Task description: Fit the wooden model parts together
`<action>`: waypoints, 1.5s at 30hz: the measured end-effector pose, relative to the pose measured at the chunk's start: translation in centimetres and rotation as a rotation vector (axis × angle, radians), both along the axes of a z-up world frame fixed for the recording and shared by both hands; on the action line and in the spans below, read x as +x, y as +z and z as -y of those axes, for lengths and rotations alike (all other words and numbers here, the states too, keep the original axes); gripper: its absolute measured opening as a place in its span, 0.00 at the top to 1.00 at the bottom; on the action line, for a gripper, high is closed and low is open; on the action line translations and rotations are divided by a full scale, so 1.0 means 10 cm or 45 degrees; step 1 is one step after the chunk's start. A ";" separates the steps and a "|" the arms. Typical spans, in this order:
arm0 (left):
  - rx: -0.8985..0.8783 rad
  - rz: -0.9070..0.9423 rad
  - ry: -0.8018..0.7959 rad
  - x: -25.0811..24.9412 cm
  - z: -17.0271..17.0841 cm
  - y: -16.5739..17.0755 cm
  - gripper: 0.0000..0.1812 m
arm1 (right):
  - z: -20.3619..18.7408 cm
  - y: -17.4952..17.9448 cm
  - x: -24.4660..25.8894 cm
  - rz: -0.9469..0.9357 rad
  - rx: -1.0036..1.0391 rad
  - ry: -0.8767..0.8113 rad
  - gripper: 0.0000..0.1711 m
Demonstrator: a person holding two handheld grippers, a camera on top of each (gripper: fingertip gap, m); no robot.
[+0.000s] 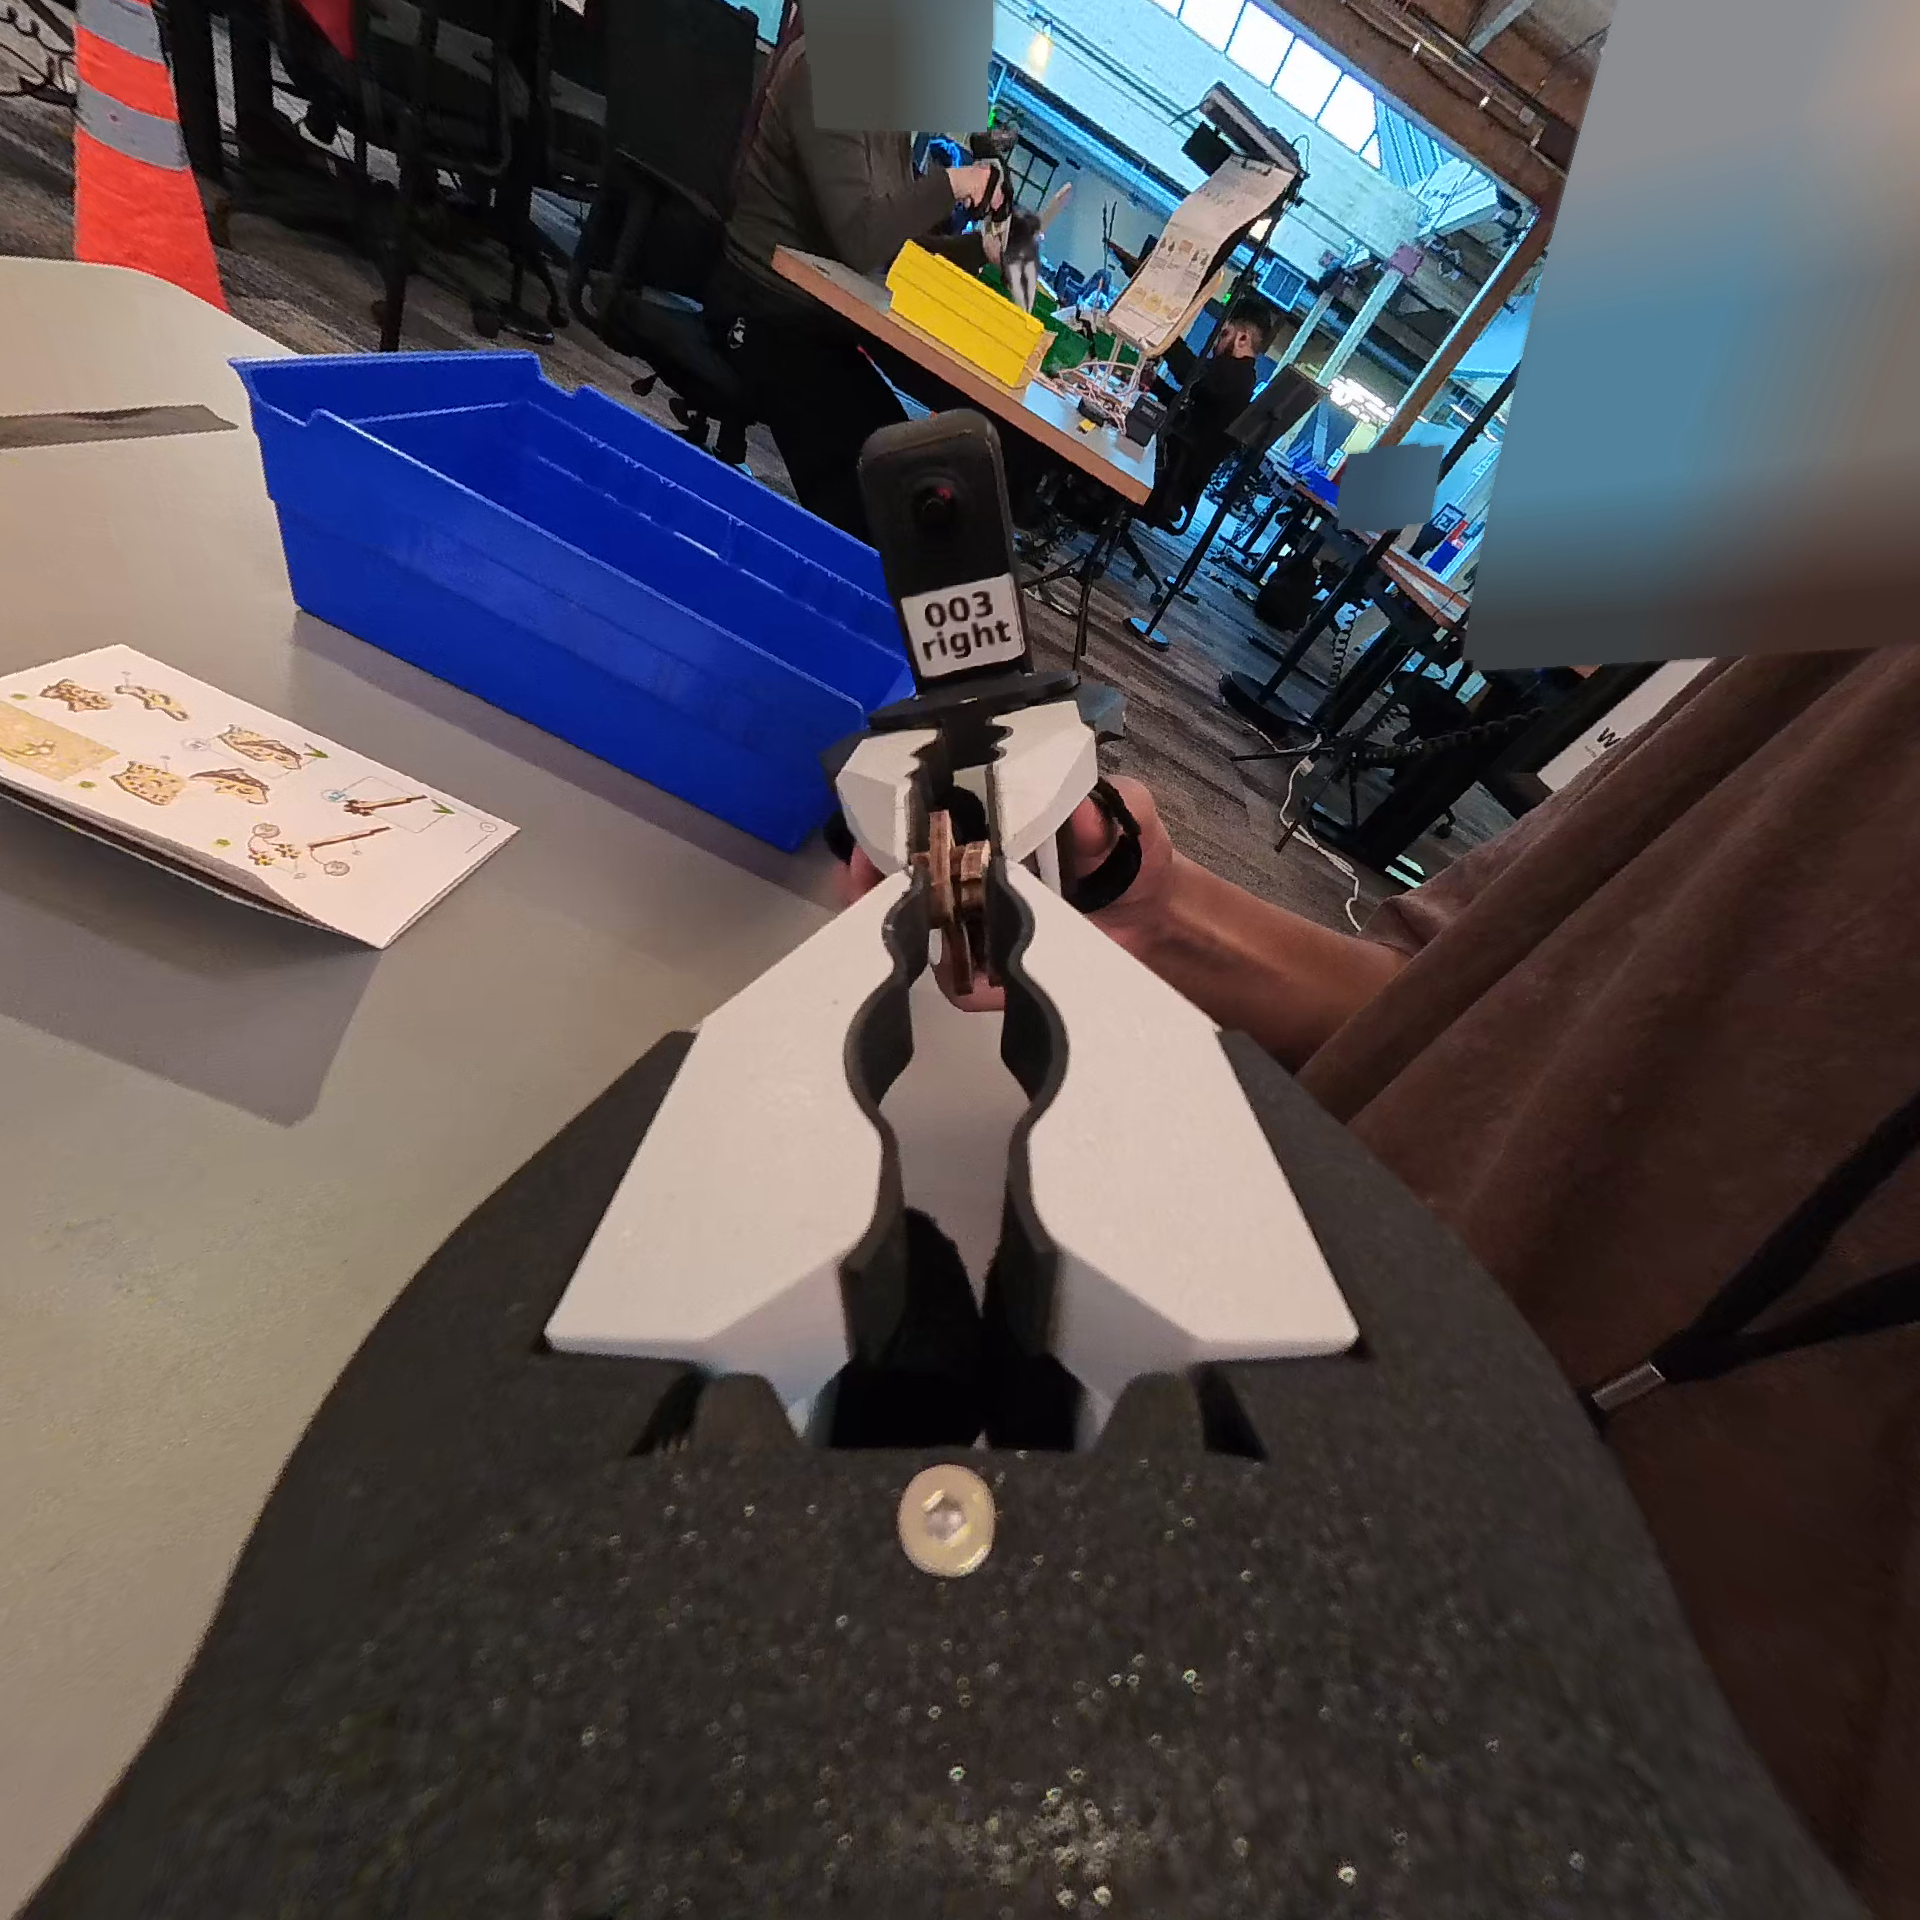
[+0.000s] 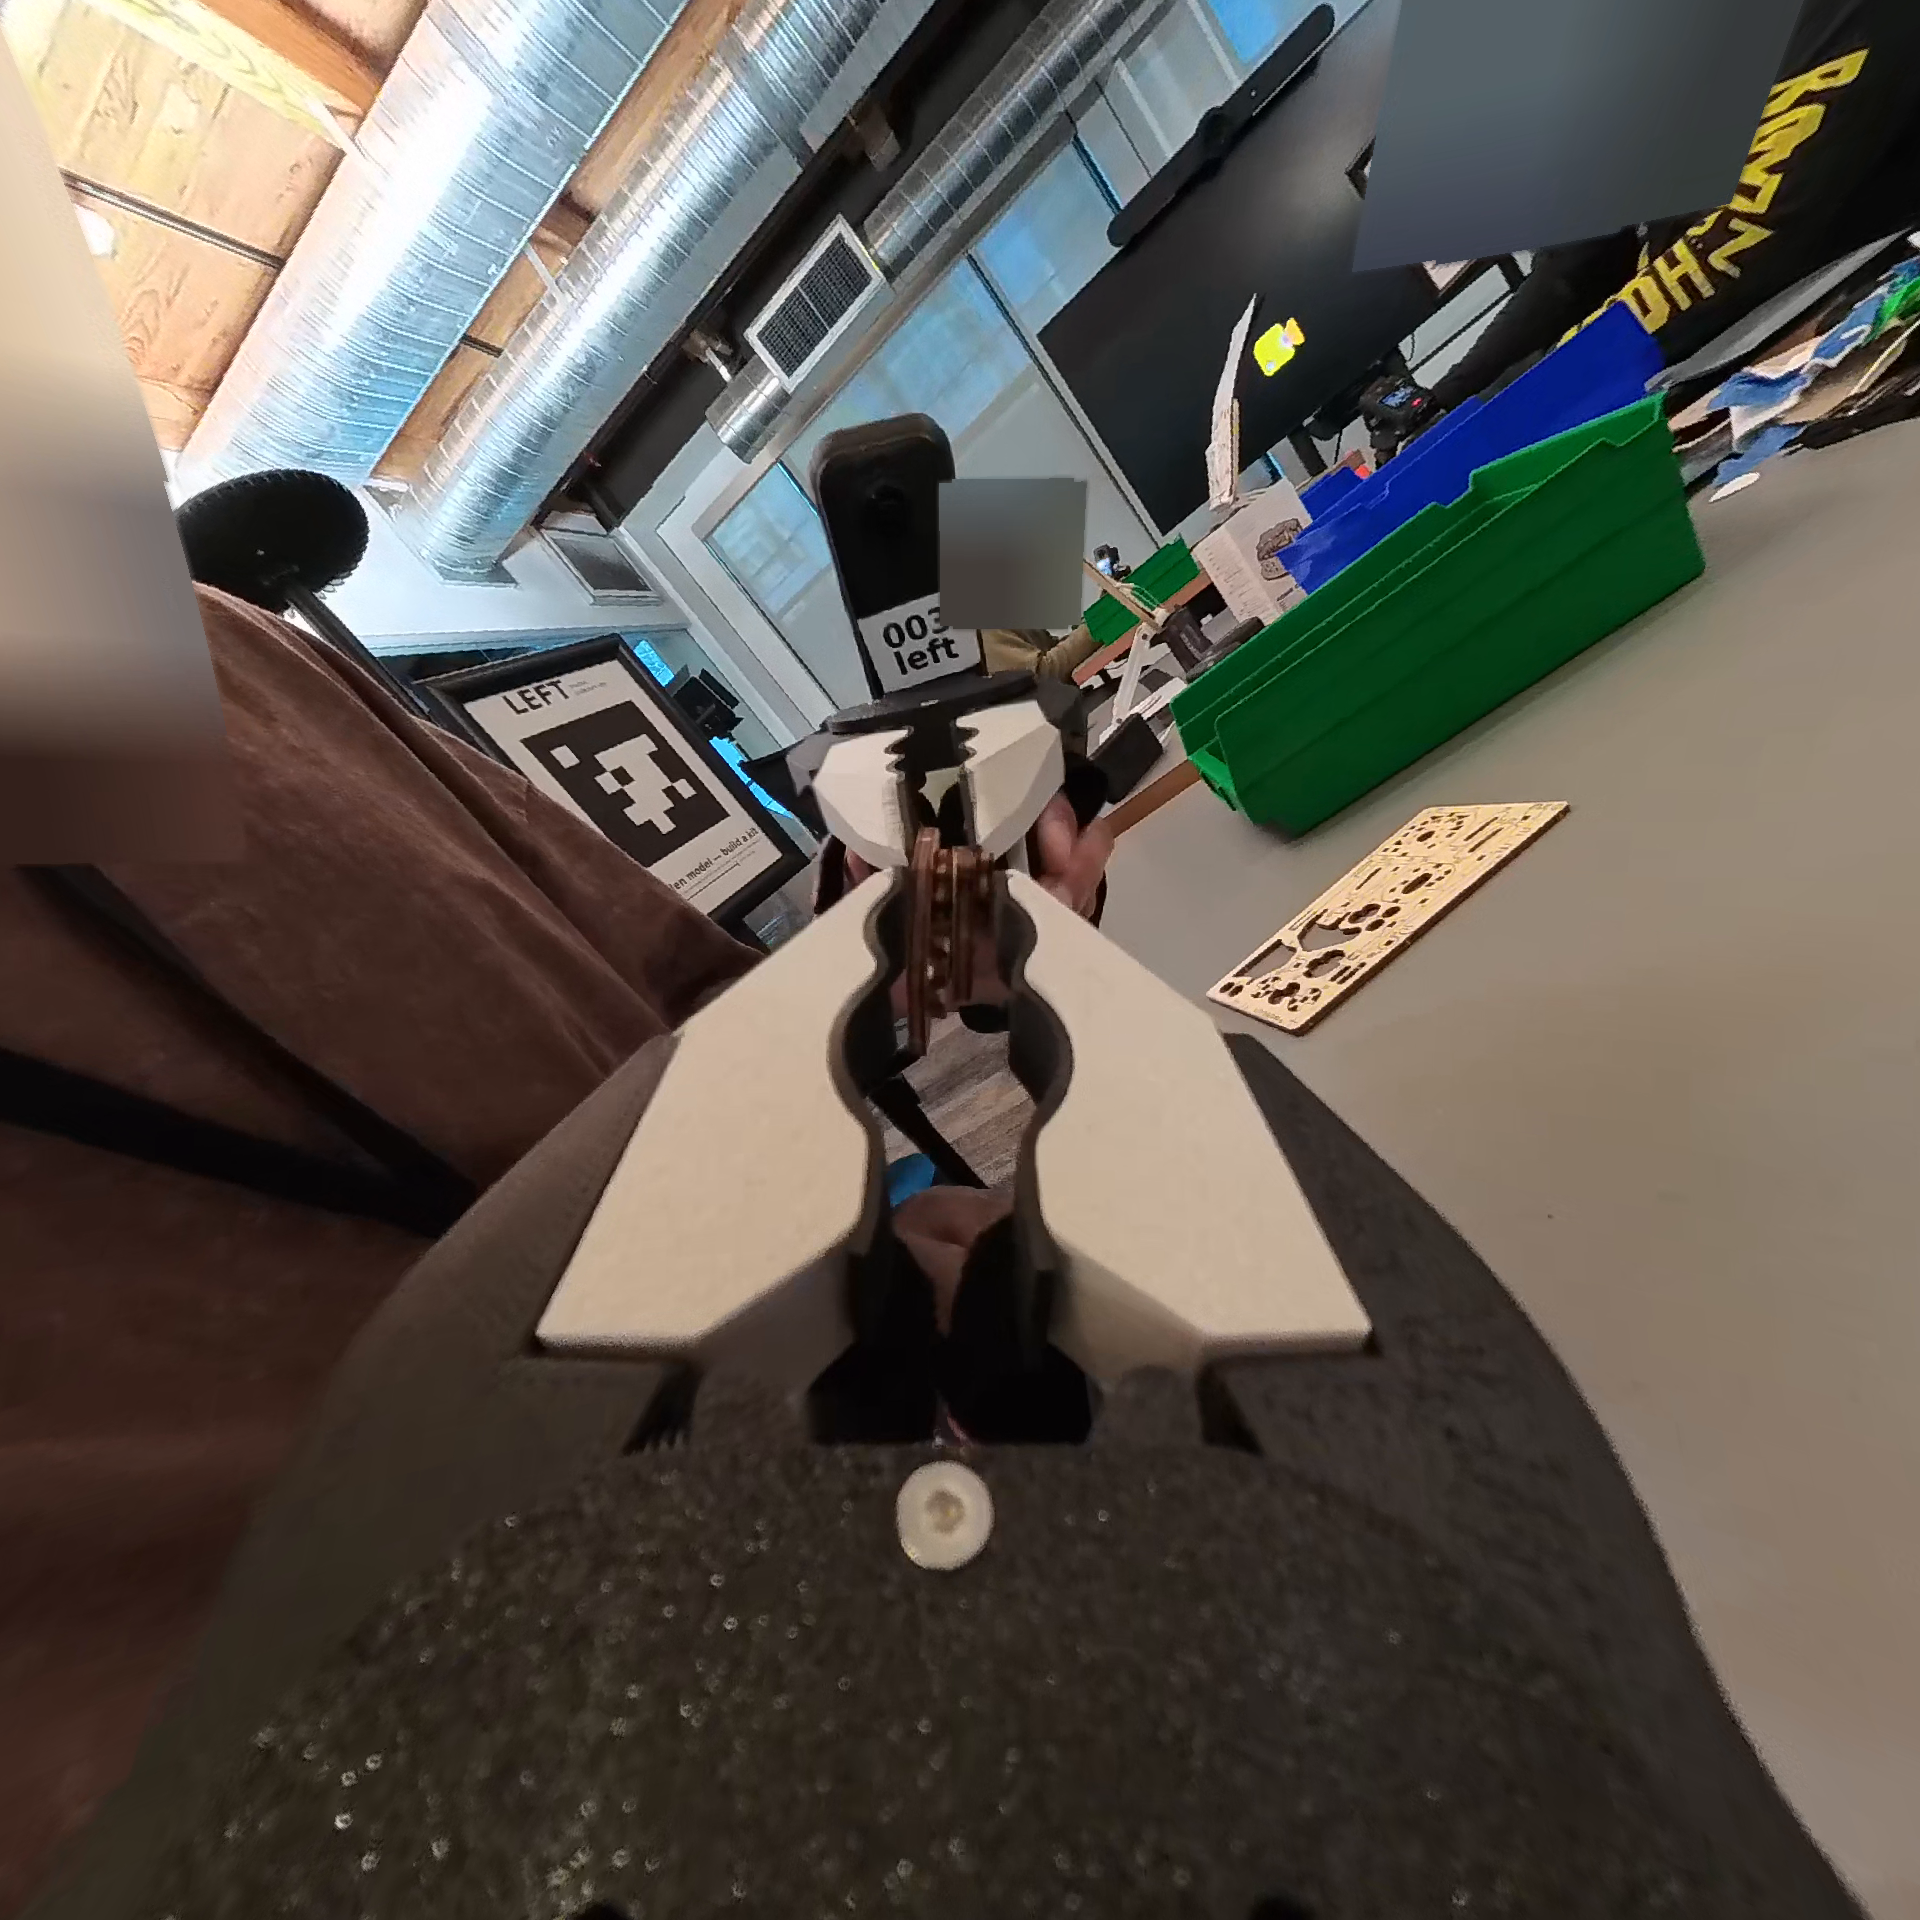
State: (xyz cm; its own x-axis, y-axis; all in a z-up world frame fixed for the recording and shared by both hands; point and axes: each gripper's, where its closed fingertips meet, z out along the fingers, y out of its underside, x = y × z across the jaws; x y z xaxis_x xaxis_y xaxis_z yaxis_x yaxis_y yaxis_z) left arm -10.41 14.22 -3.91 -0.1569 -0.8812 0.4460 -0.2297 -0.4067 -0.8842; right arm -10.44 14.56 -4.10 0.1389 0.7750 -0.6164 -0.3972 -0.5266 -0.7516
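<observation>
The two grippers meet tip to tip above the grey table edge, both gripping a small wooden model assembly. In the left wrist view my left gripper [image 1: 954,904] is shut on the wooden parts [image 1: 958,891], thin brown plates stacked edge-on. The right gripper [image 1: 961,805] faces it from beyond and is shut on the same cluster. In the right wrist view my right gripper [image 2: 948,894] is shut on the wooden parts [image 2: 940,935], with the left gripper [image 2: 935,805] opposite. Which plate each gripper holds is hard to tell.
A blue bin [image 1: 582,582] and an instruction sheet [image 1: 239,790] lie on the grey table [image 1: 156,1143] to the left. A punched-out wooden sheet [image 2: 1392,914] and green bins [image 2: 1455,623] lie to the right. A person in a brown shirt [image 1: 1662,1039] is close behind.
</observation>
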 end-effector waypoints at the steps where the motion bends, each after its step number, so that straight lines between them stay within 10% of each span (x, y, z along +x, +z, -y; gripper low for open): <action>1: -0.004 0.006 -0.001 0.00 0.00 0.01 0.95 | 0.00 0.01 0.00 -0.007 0.002 0.002 0.92; 45: -0.071 -0.098 0.039 -0.03 -0.04 -0.28 0.89 | -0.17 -0.14 0.07 0.039 -0.070 -0.122 0.94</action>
State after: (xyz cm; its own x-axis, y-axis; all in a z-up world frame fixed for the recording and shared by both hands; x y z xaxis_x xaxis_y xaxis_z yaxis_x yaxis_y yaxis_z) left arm -10.75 14.63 -6.68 -0.0937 -0.8585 0.5042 -0.2827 -0.4627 -0.8403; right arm -9.71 16.21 -5.45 0.2301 0.7225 -0.6520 -0.4251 -0.5280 -0.7352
